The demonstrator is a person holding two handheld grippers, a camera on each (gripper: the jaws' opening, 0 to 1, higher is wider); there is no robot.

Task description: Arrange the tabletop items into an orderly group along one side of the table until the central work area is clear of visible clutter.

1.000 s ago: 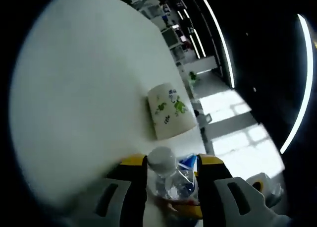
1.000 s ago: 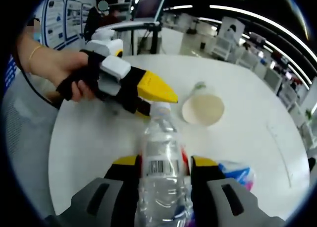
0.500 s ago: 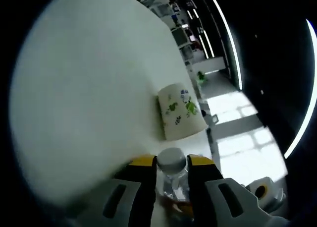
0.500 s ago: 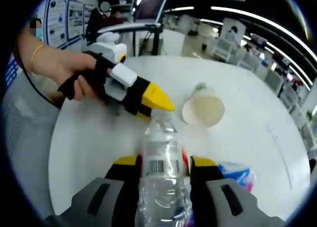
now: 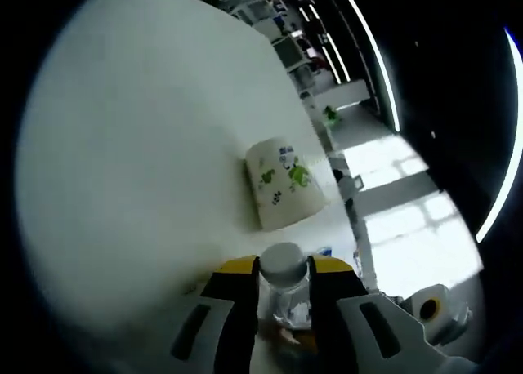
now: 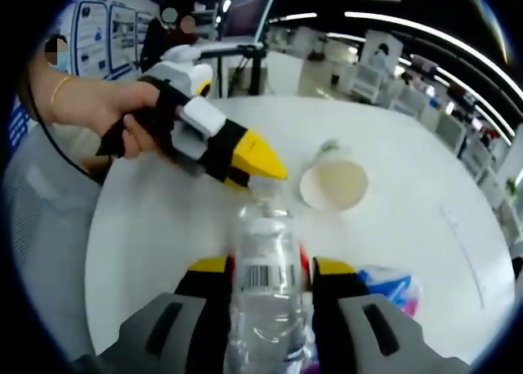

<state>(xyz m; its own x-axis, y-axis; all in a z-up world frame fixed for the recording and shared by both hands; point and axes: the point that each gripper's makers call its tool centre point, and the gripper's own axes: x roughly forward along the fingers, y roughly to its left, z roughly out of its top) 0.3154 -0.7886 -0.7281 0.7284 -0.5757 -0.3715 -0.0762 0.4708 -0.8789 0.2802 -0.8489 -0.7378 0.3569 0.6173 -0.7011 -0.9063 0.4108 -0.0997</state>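
Observation:
A clear plastic water bottle (image 6: 263, 227) with a barcode label is upright between the jaws of my right gripper (image 6: 265, 269), which is shut on its body. My left gripper (image 6: 263, 172) reaches in from the left, held by a person's hand (image 6: 110, 117), its yellow tips at the bottle's top. In the left gripper view my left gripper (image 5: 284, 269) is shut on the bottle's white cap (image 5: 283, 256). A paper cup (image 5: 282, 184) with green prints lies on its side on the white table (image 5: 131, 145). Its open mouth faces the right gripper view, where the paper cup (image 6: 333, 184) sits just beyond the bottle.
A blue and pink plastic packet (image 6: 394, 287) lies on the table at the right, close to my right gripper. The round white table (image 6: 155, 235) has bare surface on the left and far right. Chairs and desks stand beyond the table's far edge.
My left gripper's jaws have drawn in from a wider gap and now pinch the bottle's cap. The right gripper holds the bottle still.

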